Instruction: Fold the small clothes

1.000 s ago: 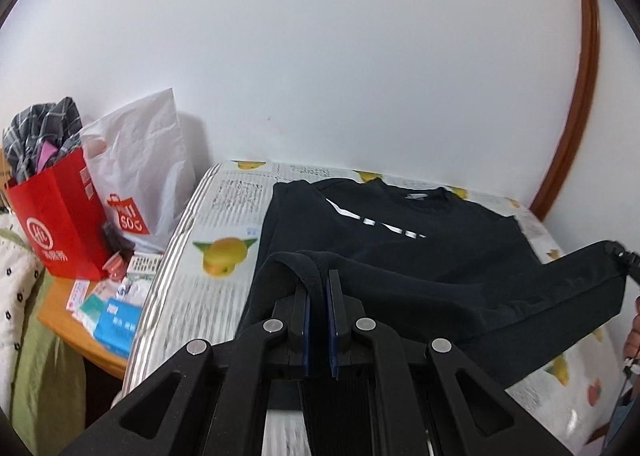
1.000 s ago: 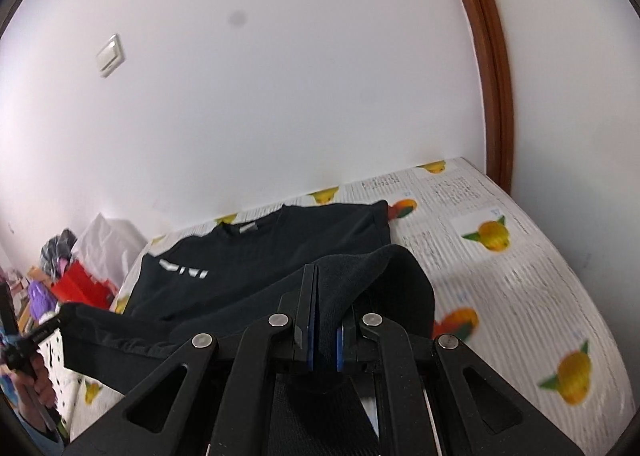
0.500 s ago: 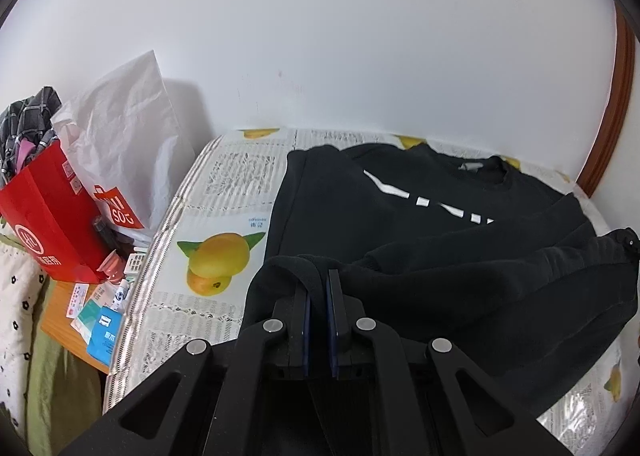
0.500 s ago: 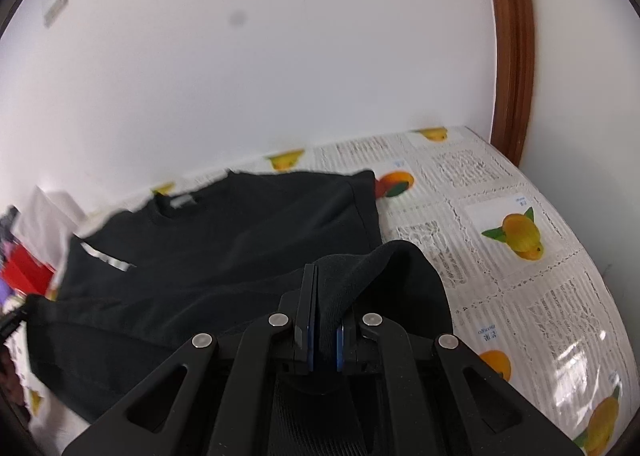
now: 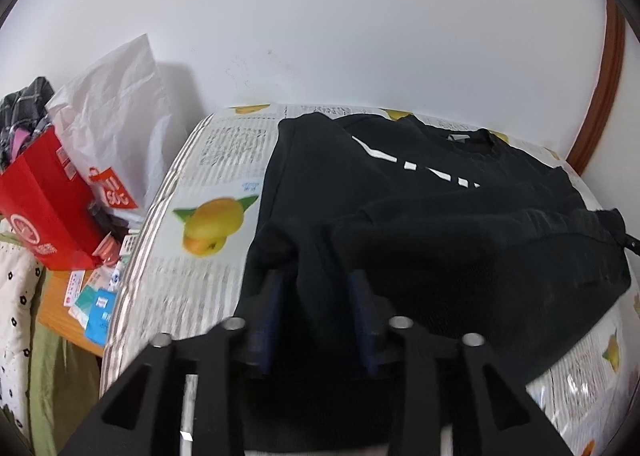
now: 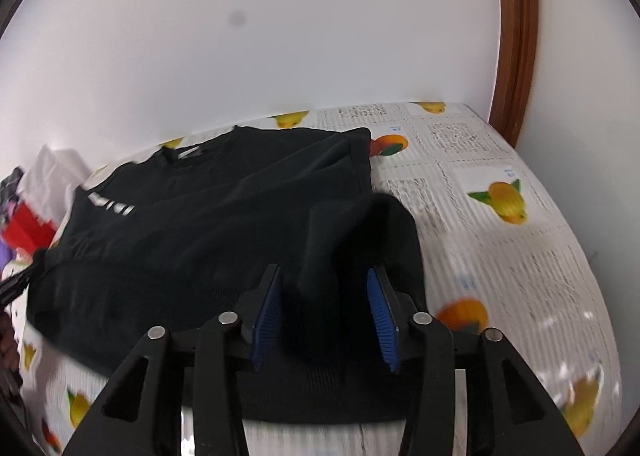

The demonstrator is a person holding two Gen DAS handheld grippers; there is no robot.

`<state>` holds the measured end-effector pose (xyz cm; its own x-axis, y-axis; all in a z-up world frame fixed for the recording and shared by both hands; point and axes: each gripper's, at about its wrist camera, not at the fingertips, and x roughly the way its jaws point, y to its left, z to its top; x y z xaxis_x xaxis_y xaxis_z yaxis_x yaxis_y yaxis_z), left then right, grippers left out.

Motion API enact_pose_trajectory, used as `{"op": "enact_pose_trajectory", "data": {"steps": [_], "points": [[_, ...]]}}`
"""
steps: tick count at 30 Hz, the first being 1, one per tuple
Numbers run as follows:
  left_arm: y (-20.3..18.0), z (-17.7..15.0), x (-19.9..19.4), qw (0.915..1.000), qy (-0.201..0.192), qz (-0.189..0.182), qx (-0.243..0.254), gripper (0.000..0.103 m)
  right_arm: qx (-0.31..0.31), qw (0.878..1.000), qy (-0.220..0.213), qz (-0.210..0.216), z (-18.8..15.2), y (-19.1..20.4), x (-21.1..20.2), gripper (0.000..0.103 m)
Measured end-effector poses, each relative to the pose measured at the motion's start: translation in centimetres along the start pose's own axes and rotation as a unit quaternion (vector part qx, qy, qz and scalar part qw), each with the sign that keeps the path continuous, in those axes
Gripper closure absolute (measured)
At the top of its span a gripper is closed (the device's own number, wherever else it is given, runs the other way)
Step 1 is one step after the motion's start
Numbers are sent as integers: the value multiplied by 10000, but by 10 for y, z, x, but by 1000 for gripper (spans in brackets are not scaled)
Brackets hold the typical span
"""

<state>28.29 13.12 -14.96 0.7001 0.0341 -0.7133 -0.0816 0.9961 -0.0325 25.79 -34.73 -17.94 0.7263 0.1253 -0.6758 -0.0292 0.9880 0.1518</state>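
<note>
A black sweatshirt (image 5: 400,216) with a white chest print lies on the fruit-printed cloth (image 5: 216,160), its lower part folded up over its body. My left gripper (image 5: 316,296) is at the fold's left corner. Its jaws are opening, and a ridge of black fabric stands loose between the blue pads (image 5: 274,296). In the right wrist view the sweatshirt (image 6: 220,224) shows the same fold. My right gripper (image 6: 324,300) is at the right corner, its jaws also opening, with fabric between the pads (image 6: 380,308) and a gap on the right side.
Left of the table stand a red paper bag (image 5: 44,208) and a white plastic bag (image 5: 120,108), with small packets (image 5: 96,300) on a wooden ledge. A white wall lies behind, and a brown door frame (image 6: 516,36) rises at the right. The printed cloth (image 6: 500,240) extends right of the sweatshirt.
Both grippers came down toward the table and laid the held hem over the sweatshirt's body. Both pairs of jaws, shut on the fabric before, have parted.
</note>
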Motion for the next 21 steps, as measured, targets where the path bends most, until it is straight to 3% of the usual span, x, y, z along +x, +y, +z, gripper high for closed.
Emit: {"op": "enact_pose_trajectory", "data": {"steps": [1,3,9,14,17,19,21], "points": [[2,-5,-5,10000,-17,-60,-32,45,-40,10000,-5,-30,-7,-2,-9,55],[10,-18,-15,9997,-54,-165,-144,41,-99,9998,-66,-133,-23,-7,-24,54],[29,-52,-22,9995,153,-4,-275,41,198,9991,210,-322,-52,-31,-18,50],[40,-59,-17,9987,270,-55,-436,41,671,9977,114,-46,-49,-45,-10,45],[43,-59,-6,9979,391,-42,-514,41,782,9965,292,-91,-43,-46,8,45],[44,-59,-1,9973,426,-100,-585,47,798,9960,394,-66,-43,-45,18,47],[43,-58,2,9972,451,-152,-571,58,755,9961,449,-26,-42,-43,22,58]]}}
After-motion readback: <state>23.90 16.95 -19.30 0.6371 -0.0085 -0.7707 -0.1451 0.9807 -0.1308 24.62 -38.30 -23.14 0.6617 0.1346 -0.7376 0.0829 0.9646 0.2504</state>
